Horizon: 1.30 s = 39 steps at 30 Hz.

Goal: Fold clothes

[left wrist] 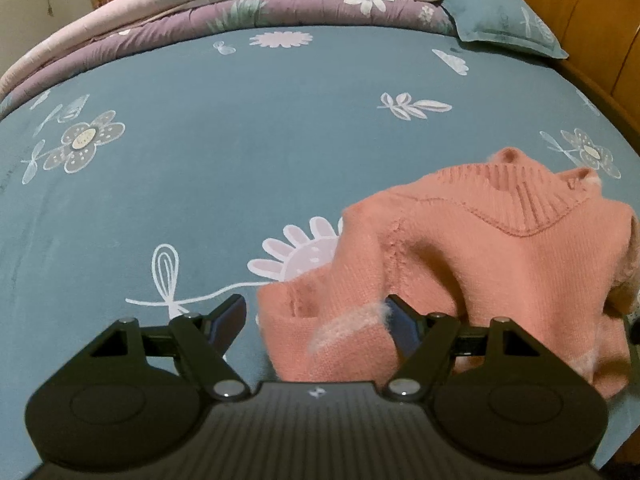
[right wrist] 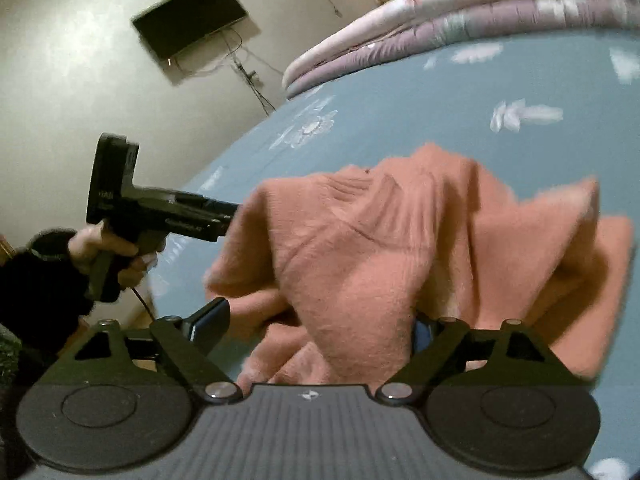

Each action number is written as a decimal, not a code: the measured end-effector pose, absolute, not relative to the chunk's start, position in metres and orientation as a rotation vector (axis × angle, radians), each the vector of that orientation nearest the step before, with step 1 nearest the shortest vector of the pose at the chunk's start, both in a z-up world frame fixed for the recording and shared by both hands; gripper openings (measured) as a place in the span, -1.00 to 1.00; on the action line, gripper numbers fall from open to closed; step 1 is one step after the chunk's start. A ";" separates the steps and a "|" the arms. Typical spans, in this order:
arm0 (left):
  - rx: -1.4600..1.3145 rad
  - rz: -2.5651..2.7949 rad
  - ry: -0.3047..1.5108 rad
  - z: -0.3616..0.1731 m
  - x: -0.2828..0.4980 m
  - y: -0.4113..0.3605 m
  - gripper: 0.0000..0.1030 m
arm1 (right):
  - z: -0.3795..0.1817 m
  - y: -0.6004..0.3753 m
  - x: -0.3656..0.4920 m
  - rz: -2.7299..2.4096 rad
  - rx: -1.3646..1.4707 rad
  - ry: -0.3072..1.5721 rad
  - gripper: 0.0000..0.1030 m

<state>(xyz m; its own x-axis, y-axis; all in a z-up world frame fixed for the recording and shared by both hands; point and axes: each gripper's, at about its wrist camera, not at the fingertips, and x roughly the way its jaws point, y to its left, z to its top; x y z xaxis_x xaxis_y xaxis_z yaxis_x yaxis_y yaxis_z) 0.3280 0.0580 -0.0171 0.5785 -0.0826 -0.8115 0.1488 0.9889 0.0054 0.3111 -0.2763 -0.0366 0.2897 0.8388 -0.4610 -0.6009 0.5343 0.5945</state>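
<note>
A salmon-pink knit sweater [left wrist: 460, 248] with a ribbed collar lies bunched on the blue flowered bed sheet [left wrist: 220, 160]. My left gripper [left wrist: 316, 320] stands open at the sweater's near edge. A fold with a pale fuzzy stripe lies between its fingers, and the right finger [left wrist: 402, 330] touches the cloth. In the right wrist view the sweater [right wrist: 400, 240] rises in a rumpled heap. My right gripper [right wrist: 316, 326] is open around a hanging fold, which hides most of its right finger. The left gripper [right wrist: 230, 218], held in a hand [right wrist: 100, 248], has its tips at the sweater's left edge.
Folded pink and purple quilts [left wrist: 280, 0] are stacked along the far side of the bed. A blue pillow [left wrist: 500, 20] lies beside a wooden headboard [left wrist: 592, 20]. A dark television [right wrist: 188, 16] hangs on the wall past the foot of the bed.
</note>
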 end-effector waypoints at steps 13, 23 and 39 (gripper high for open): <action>0.084 -0.136 0.965 -0.022 0.330 0.055 0.45 | -0.025 -0.300 0.297 1.109 0.564 0.781 0.30; 0.088 -0.173 0.911 -0.014 0.321 0.064 0.45 | -0.051 -0.309 0.310 1.023 0.593 0.875 -0.56; -0.508 -0.627 1.083 -0.042 0.379 0.107 -0.11 | -0.047 -0.298 0.296 0.929 0.539 0.900 -0.58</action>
